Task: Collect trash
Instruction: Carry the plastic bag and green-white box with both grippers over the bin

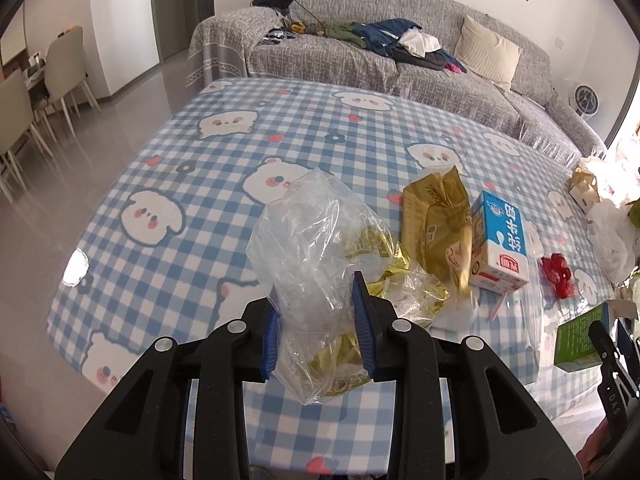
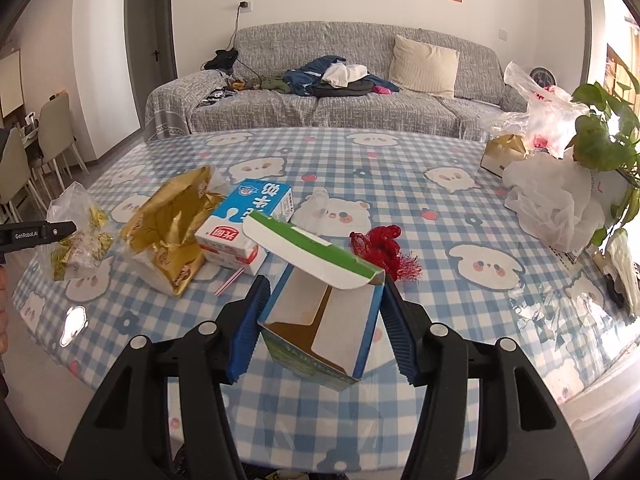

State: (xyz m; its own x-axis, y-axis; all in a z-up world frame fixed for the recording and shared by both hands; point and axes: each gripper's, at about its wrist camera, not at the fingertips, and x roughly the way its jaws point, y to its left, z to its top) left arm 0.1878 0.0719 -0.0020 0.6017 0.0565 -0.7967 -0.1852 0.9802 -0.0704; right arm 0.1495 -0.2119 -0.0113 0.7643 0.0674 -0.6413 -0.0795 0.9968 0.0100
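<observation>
My left gripper [image 1: 318, 330] is shut on a clear plastic bag [image 1: 316, 248] that holds gold wrappers, above the table's near left edge; the bag also shows in the right wrist view [image 2: 76, 236]. My right gripper [image 2: 320, 322] is shut on an open green and blue carton [image 2: 320, 316] with its flap up, held above the table; the carton shows in the left wrist view [image 1: 582, 338]. On the table lie a gold foil bag [image 1: 438, 220], a blue and white milk carton [image 1: 500, 244] with a pink straw [image 2: 229, 277], and a red net scrap [image 2: 382, 248].
The table has a blue checked cloth [image 2: 440, 148]. White plastic bags [image 2: 552, 196], a small gold box [image 2: 504, 152] and a green plant [image 2: 604, 136] stand at its right side. A grey sofa [image 2: 320, 108] is behind; chairs [image 1: 64, 68] stand at the left.
</observation>
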